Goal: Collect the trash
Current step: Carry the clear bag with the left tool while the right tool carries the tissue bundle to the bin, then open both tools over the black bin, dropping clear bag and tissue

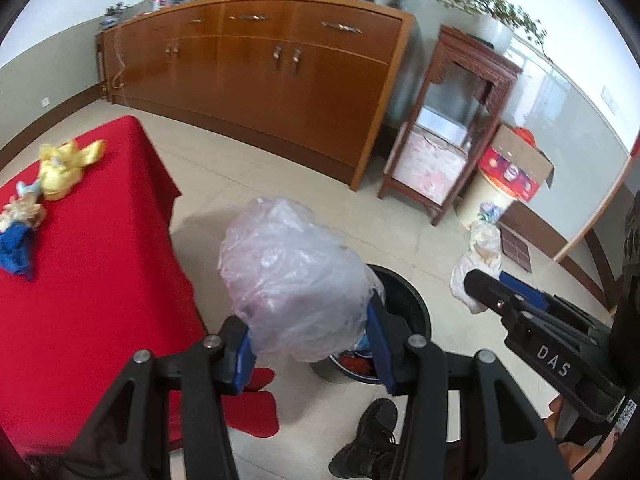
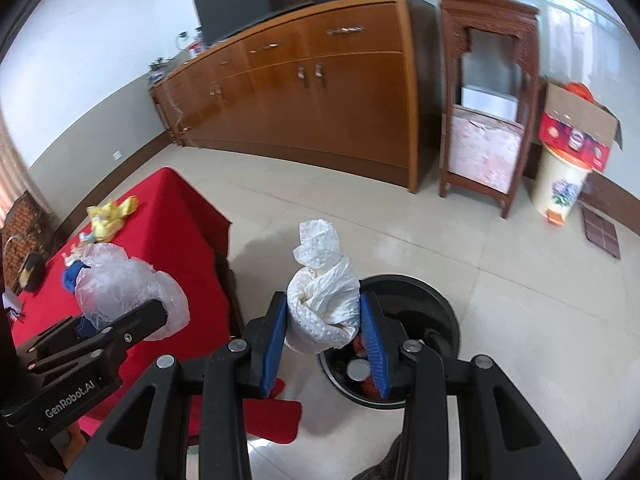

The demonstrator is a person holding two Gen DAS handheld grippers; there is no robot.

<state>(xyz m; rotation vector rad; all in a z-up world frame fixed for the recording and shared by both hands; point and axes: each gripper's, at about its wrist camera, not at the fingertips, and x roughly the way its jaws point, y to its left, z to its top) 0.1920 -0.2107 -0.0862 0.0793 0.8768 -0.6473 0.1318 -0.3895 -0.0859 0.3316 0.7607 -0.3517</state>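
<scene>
The left gripper [image 1: 312, 344] is nearest in its own view, its blue pads clamped on a crumpled clear plastic bag [image 1: 292, 276] that bulges up between them. The right gripper [image 2: 326, 340] likewise grips a wad of white paper towel [image 2: 324, 292], squeezed between its ribbed blue pads with a twisted end sticking upward. Just below and behind both loads sits a round black trash bin [image 2: 436, 300] on the pale tiled floor, with red and white scraps already inside; the paper wad hangs over the bin's near left rim, and the plastic bag covers that rim in the left view. A dark shoe [image 1: 368, 444] shows at the bottom of the left view. To the left stands a table under a red cloth [image 1: 92, 264], carrying a yellow cloth [image 1: 66, 168] and a blue cloth [image 1: 16, 252]. Farther back a long wooden sideboard [image 2: 320, 96] runs along the wall, with a carved wooden stand [image 2: 488, 92] beside it and a cream floral bin [image 2: 560, 188] under a cardboard box [image 2: 576, 124].
</scene>
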